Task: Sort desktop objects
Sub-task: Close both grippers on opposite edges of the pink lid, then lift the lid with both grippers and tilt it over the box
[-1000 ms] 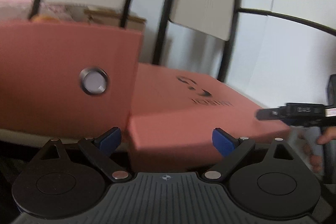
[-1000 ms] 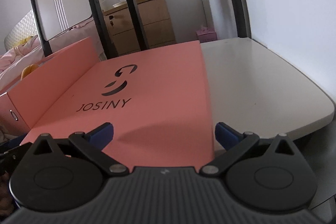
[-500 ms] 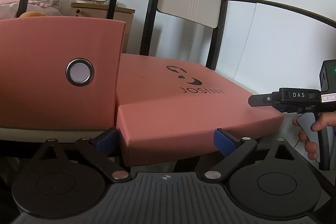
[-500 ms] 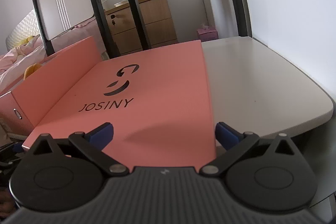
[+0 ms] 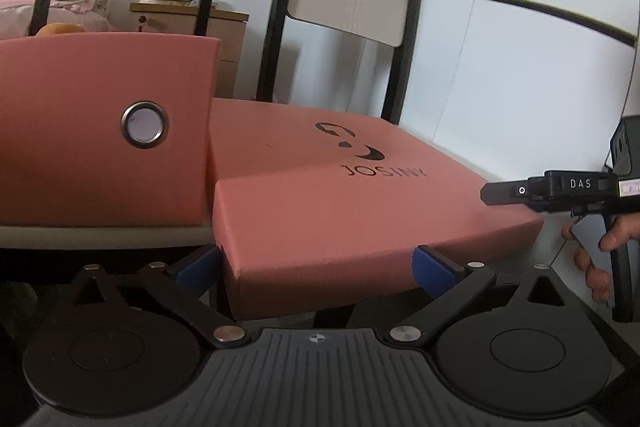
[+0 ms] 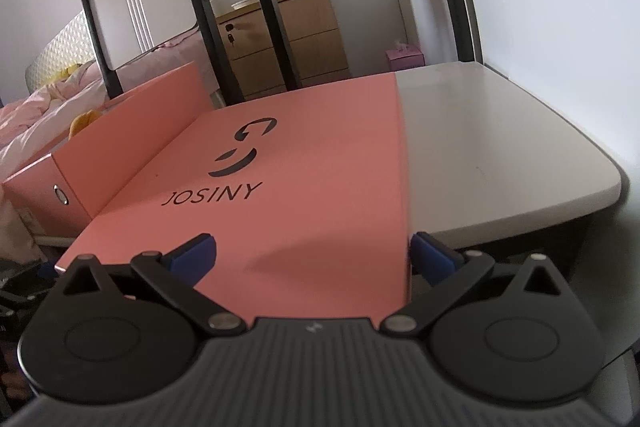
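A flat pink box (image 5: 360, 203) marked JOSINY lies on the white desk (image 6: 500, 147), its near end hanging over the desk edge. A taller pink box (image 5: 100, 139) with a metal ring stands against its left side. My left gripper (image 5: 316, 267) has its jaws opening; the flat box's near end sits between the blue pads (image 5: 198, 267), which do not press on it. My right gripper (image 6: 312, 257) stands open just over the flat box (image 6: 280, 187), right pad beside its right edge. In the left wrist view a hand holds that right gripper (image 5: 492, 193) at the box's right corner.
Two chair backs (image 6: 120, 7) with black frames stand behind the desk. Beyond them are a wooden drawer cabinet (image 6: 304, 39), a pink tissue box (image 6: 404, 59) and a bed with pink bedding (image 6: 40, 115). Bare desk top lies right of the flat box.
The left gripper's pads have spread wider around the flat box's near end, and its view has steadied from a blur. The right gripper has barely moved.
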Demonstrator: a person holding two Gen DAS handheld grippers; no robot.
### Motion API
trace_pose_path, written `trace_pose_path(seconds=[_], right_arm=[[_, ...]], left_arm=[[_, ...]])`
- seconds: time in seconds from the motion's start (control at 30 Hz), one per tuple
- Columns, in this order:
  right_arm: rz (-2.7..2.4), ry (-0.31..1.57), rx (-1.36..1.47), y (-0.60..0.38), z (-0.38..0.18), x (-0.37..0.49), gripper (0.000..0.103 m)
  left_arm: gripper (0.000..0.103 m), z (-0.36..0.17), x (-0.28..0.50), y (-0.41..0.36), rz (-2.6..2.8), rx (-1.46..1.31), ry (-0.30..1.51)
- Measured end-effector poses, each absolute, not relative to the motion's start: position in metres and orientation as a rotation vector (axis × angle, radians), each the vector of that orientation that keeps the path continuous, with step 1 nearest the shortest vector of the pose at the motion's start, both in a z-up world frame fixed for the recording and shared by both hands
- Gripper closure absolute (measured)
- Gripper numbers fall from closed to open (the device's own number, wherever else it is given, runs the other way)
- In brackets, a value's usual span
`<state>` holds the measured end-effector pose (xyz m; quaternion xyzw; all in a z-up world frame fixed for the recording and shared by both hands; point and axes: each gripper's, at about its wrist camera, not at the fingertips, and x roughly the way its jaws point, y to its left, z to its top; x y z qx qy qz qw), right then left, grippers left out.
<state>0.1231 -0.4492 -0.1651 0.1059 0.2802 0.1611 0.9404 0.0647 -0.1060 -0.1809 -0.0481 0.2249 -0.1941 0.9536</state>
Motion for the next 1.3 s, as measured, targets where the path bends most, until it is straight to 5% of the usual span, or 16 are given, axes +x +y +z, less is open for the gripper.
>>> trace_pose_path(seconds=[0.57, 1.3], right_arm=[[0.29, 0.673, 0.538, -0.474, -0.179, 0.144, 0.0], [0.336, 0.669, 0.395, -0.465, -0.171, 0.121, 0.0]], left_arm=[[0.001, -0.183, 0.1, -0.056, -0.465, -0.475, 0.545], [0.001, -0.18, 0.085, -0.07, -0.461, -0.333, 0.503]])
